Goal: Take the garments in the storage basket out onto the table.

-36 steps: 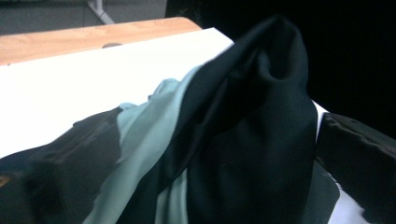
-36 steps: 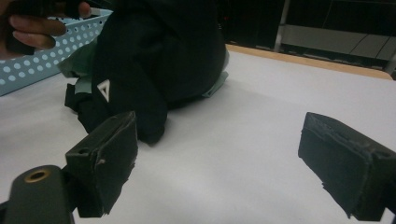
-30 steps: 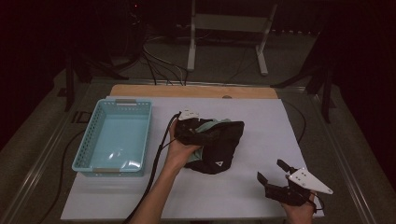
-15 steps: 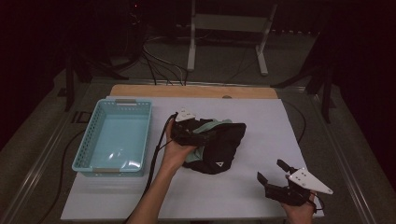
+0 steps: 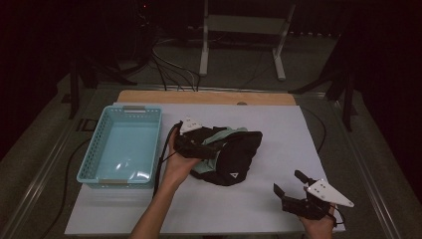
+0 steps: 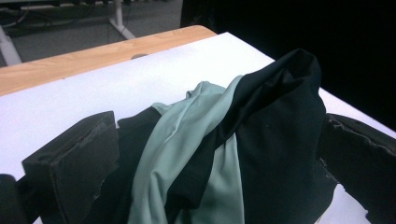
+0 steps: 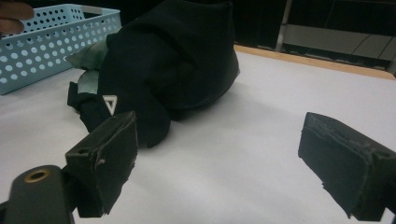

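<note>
My left claw [image 5: 199, 142] sits at the left edge of the garment [image 5: 234, 154], its jaws wide with black and green folds bunched between them — not yet clamped, as far as I can judge. The garment lies crumpled mid-table, just right of the basket [image 5: 99, 149], which is empty. My right claw [image 5: 293, 191] rests apart near the front edge, jaws spread on nothing. So little is done — the grab and the lift into the basket both remain.
</note>
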The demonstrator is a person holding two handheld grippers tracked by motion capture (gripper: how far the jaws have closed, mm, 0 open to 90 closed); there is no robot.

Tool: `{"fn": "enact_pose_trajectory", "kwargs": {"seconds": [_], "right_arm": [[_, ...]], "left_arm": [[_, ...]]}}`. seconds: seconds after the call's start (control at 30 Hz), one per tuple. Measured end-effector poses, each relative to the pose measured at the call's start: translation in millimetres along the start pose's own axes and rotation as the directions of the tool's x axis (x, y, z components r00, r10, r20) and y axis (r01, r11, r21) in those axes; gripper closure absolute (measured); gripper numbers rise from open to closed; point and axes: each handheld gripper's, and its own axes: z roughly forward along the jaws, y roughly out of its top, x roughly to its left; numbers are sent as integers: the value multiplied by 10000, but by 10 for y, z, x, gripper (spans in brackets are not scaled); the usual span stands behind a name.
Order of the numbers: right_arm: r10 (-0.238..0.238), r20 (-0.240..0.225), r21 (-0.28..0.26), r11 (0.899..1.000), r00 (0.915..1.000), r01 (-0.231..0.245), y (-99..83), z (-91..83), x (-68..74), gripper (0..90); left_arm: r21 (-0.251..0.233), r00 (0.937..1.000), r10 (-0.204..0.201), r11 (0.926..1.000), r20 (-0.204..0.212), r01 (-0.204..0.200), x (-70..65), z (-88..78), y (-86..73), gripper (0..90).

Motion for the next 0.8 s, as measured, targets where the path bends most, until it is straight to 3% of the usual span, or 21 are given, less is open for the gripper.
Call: {"fn": "enact_pose_trajectory", "kwargs": {"seconds": [0.4, 0.8], "right_arm": [[15, -37, -1, 10000, 10000, -15, 0, 3, 7, 118], [-59, -62, 11, 10000, 10000, 59, 2, 10, 21, 118]], "left_arm": [[-170, 9992, 294, 9994, -275, -298, 29, -239, -44, 0], [-465, 9979, 317, 9983, -572, -343, 119, -524, -167, 0]]}}
